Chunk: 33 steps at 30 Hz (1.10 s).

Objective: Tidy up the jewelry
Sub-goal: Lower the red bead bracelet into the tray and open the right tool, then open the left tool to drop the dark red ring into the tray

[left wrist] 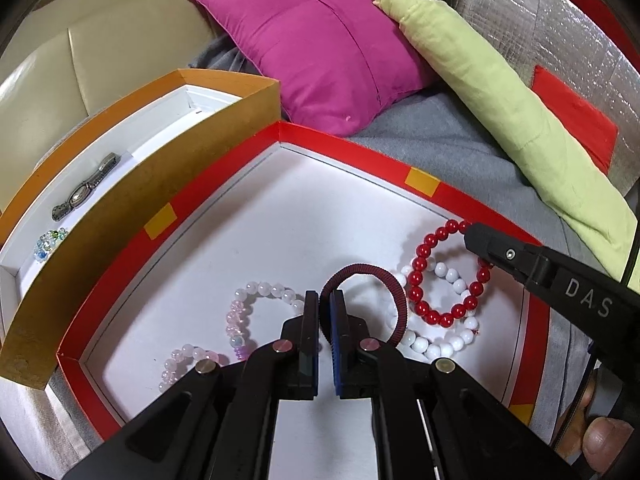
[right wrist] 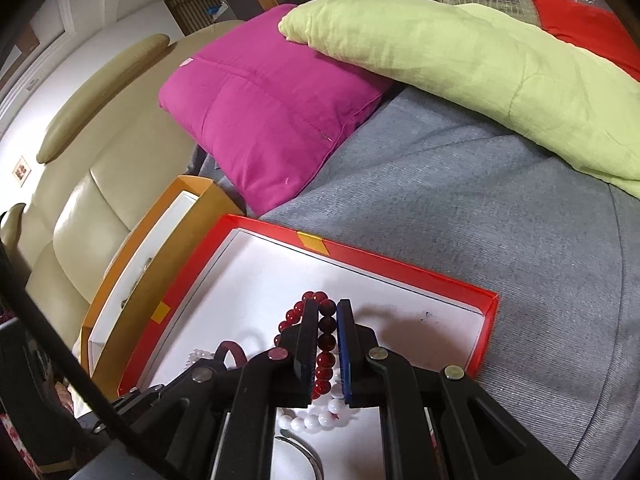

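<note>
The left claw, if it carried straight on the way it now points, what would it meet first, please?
Most likely the white floor of the red-rimmed box, just past the dark red corded ring pinched in the left claw. Beyond lies the far red wall. Depth is hard to judge in this fisheye view.
</note>
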Tool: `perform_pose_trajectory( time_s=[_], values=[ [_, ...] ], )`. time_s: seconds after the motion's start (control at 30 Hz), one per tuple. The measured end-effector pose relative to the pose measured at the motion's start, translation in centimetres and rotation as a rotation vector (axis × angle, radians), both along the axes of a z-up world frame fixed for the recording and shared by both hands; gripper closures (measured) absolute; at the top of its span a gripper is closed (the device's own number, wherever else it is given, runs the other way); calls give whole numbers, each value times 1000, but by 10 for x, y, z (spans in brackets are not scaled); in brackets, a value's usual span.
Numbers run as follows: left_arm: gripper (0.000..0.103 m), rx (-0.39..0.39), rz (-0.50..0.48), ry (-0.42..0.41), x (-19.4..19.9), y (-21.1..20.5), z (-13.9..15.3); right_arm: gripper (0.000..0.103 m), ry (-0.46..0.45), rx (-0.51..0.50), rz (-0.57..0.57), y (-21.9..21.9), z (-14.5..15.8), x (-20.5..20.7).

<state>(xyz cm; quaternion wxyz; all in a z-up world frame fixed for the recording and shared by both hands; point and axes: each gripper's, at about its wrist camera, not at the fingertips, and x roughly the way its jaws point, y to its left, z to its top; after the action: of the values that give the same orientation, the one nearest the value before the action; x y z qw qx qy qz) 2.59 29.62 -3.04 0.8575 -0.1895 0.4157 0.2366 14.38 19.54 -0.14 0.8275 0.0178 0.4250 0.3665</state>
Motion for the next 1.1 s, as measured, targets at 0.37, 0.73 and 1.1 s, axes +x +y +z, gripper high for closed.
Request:
perform_pose_trajectory(
  time_s=[0.37, 0.73, 1.1],
  values=[
    [98, 8, -13, 10, 3, -4, -2, 93, 10, -14, -24, -8, -2, 3],
    [98, 7, -12, 13, 3, -3, -2, 93, 10, -27, -39, -8, -1, 4],
    [98, 4, -20, 9, 2, -5, -1, 93, 9, -33, -45, -9, 0, 2]
  ],
)
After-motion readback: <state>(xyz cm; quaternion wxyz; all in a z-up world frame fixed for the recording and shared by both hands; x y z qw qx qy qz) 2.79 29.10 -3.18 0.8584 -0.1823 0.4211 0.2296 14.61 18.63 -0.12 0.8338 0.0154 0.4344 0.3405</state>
